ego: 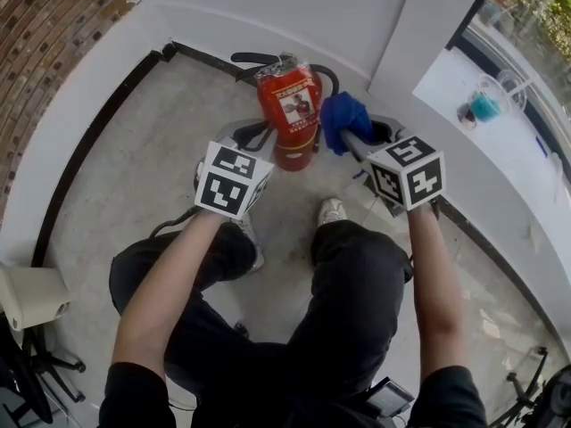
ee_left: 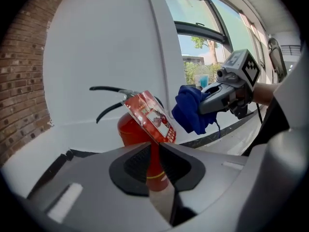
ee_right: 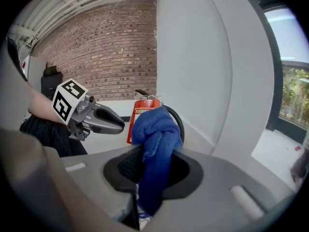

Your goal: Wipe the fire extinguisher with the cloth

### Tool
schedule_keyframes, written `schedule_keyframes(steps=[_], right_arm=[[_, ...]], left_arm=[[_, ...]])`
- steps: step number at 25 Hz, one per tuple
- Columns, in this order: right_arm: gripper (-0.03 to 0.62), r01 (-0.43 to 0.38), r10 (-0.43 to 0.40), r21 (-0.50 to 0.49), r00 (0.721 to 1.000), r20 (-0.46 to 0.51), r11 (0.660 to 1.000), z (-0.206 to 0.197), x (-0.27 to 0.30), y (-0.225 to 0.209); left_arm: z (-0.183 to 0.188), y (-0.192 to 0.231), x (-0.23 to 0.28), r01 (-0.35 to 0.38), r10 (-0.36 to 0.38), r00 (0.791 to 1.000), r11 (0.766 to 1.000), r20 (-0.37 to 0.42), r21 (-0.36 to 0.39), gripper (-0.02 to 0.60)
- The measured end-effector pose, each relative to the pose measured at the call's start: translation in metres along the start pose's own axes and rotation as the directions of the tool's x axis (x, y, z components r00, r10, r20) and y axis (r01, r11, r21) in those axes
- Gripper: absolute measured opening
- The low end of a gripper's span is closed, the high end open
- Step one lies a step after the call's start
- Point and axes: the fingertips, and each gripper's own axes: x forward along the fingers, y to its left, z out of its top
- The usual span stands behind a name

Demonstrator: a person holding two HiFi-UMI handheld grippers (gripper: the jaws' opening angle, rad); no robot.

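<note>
— What sits closest?

— The person's black trousers (ego: 348,310) and two bare forearms (ego: 165,301), reaching out to two grippers. Each carries one marker cube (ego: 234,181) printed with black-and-white square patterns.

— Any writing?

— The only other print is a red plastic-looking tag (ee_left: 154,117) hanging from the neck of the fire extinguisher (ego: 290,119). It has a white panel with a small picture, and the lettering is too small to read.

— Where is that extinguisher?

— There is one, a red cylinder with a thin yellow band (ee_left: 155,176) low down. It stands upright on the speckled grey floor (ego: 152,150) at the foot of the smooth white wall (ego: 294,7), ahead of a white shoe (ego: 332,210). A black hose (ee_right: 181,124) curves behind it. A rough brick wall (ego: 45,43) stands off to the left.

— And the grippers?

— The left gripper (ee_left: 153,153) has its ribbed black pads a narrow slit apart and holds nothing; the extinguisher shows beyond the gap. The right gripper (ee_right: 152,166) is clamped on the one cloth (ee_right: 154,134), a soft, bunched blue cloth just beside the extinguisher's right side.
</note>
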Motion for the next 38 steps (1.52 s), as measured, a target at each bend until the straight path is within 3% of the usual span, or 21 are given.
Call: schedule_keyframes(steps=[4,6,13,15,16,20,27,38], right_arm=[[0.081,0.000,0.000,0.004,1.000,0.002,1.000,-0.004,-0.006,0.003],[0.081,-0.003,0.003,0.003,1.000,-0.003,1.000,-0.008,-0.007,0.007],[0.081,0.005,-0.005,0.001,0.999,-0.035,1.000,-0.021,-0.015,0.008],[0.081,0.015,-0.015,0.001,0.999,-0.042,1.000,-0.024,-0.019,0.003],[0.081,0.019,-0.019,0.002,0.999,-0.046,1.000,-0.026,-0.021,0.001],[0.081,0.033,-0.033,0.008,0.998,-0.060,0.999,-0.034,-0.028,-0.007],[0.081,0.026,-0.026,0.001,0.999,-0.039,1.000,-0.027,-0.037,0.001],[0.081,0.026,-0.027,-0.026,1.000,-0.014,0.999,-0.014,-0.054,0.008]], left_arm=[[-0.018,-0.023,0.006,0.092,-0.093,0.995,0.994,-0.036,-0.052,0.183],[-0.023,-0.029,0.010,0.115,-0.118,0.992,0.991,-0.047,-0.071,0.212],[-0.026,-0.034,0.033,0.139,-0.148,0.987,0.981,-0.063,-0.134,0.215],[-0.017,-0.034,0.035,0.144,-0.150,0.988,0.980,-0.038,-0.135,0.156],[-0.012,-0.035,0.035,0.150,-0.154,0.988,0.980,-0.023,-0.129,0.081],[0.001,-0.047,0.025,0.206,-0.206,0.978,0.974,0.002,-0.092,0.049],[0.042,-0.062,-0.009,0.254,-0.252,0.962,0.967,0.103,0.002,0.052],[0.117,-0.061,-0.036,0.212,-0.245,0.947,0.963,0.210,0.164,0.067]])
